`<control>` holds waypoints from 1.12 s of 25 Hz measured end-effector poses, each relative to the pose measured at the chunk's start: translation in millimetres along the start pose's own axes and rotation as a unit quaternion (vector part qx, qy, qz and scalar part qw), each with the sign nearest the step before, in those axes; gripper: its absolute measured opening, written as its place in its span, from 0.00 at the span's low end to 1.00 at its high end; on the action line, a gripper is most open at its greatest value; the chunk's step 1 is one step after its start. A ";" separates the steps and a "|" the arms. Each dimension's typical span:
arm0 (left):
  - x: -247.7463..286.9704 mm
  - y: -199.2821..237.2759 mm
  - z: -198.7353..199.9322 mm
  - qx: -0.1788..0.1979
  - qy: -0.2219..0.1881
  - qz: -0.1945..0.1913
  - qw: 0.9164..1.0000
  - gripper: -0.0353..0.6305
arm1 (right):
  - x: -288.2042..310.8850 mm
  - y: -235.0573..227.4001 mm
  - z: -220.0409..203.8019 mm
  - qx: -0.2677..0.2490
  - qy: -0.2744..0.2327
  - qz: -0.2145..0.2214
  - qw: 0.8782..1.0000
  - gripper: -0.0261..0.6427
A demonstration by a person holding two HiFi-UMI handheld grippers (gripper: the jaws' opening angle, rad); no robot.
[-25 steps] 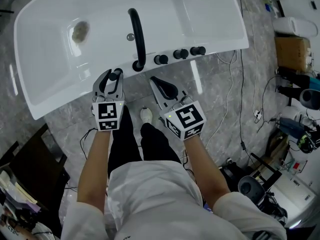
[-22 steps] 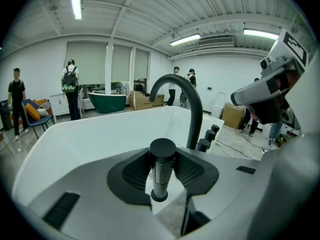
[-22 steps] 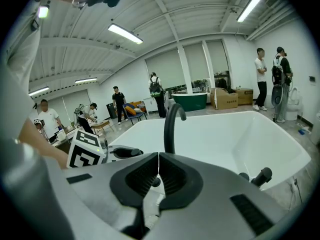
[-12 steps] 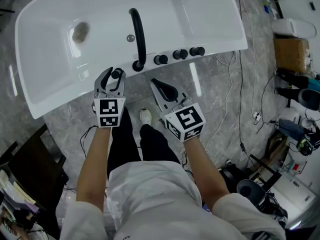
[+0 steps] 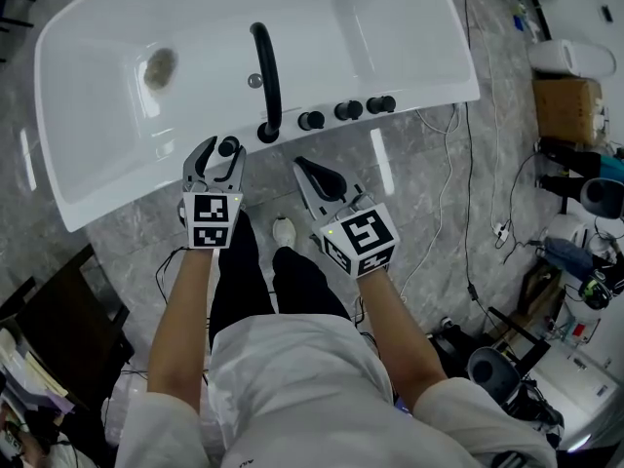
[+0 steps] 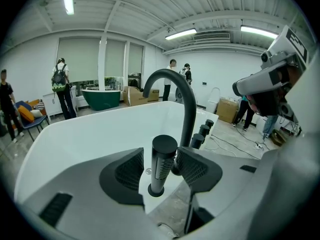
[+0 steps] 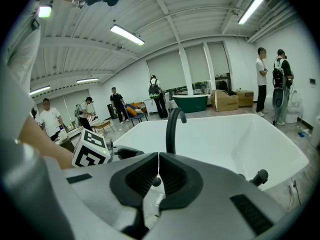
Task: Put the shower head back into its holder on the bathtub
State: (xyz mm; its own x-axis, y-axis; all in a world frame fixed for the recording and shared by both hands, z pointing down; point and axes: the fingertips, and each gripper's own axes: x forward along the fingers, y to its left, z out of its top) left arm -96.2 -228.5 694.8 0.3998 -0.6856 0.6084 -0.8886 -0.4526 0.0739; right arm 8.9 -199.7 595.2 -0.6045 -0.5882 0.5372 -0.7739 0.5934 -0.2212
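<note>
The black shower head (image 6: 163,160) stands upright in its holder on the white bathtub's rim (image 6: 75,149), left of the arched black faucet (image 6: 186,101). My left gripper (image 6: 161,156) straddles it and its jaws are opening; the pads stand on either side with a gap showing at the left pad. In the head view the left gripper (image 5: 216,154) sits at the tub's near edge around the shower head's top (image 5: 227,147). My right gripper (image 5: 314,172) hovers over the floor just short of the tub, jaws shut together (image 7: 157,171) with nothing in them.
Three black knobs (image 5: 346,111) line the rim right of the faucet (image 5: 265,71). The drain (image 5: 159,66) lies in the tub floor. Cables (image 5: 458,164) and a cardboard box (image 5: 565,105) lie at the right, a dark chair (image 5: 58,310) at the left. People stand in the background.
The left gripper's jaws have spread apart from the shower head, which stays upright in its holder. Both hands have kept their places.
</note>
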 end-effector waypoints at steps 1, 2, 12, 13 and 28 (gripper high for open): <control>-1.8 0.0 1.8 0.001 -0.002 0.002 1.000 0.36 | -1.1 0.6 1.8 -0.002 -0.002 0.002 1.000 0.07; -3.9 -0.4 4.3 0.002 -0.005 0.003 1.000 0.37 | -2.5 1.5 3.5 -0.005 -0.004 0.003 1.000 0.07; -61.8 -18.1 40.5 -0.001 -0.039 0.023 0.999 0.38 | -38.4 29.7 24.2 -0.031 -0.026 0.035 0.999 0.07; -69.1 -19.4 45.9 -0.003 -0.046 0.028 0.999 0.38 | -42.3 31.7 27.7 -0.032 -0.033 0.038 0.998 0.07; -204.9 -96.9 106.5 -0.012 -0.117 0.052 0.992 0.07 | -134.7 59.0 59.4 -0.055 -0.097 0.081 0.990 0.07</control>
State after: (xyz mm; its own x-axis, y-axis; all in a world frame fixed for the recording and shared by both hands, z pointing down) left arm -68.1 -104.9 478.9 0.3437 -0.8433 0.4133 -0.9321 -0.3599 0.0409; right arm 33.4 -118.1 461.4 -0.7523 -0.5689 0.3322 -0.6451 0.7386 -0.1958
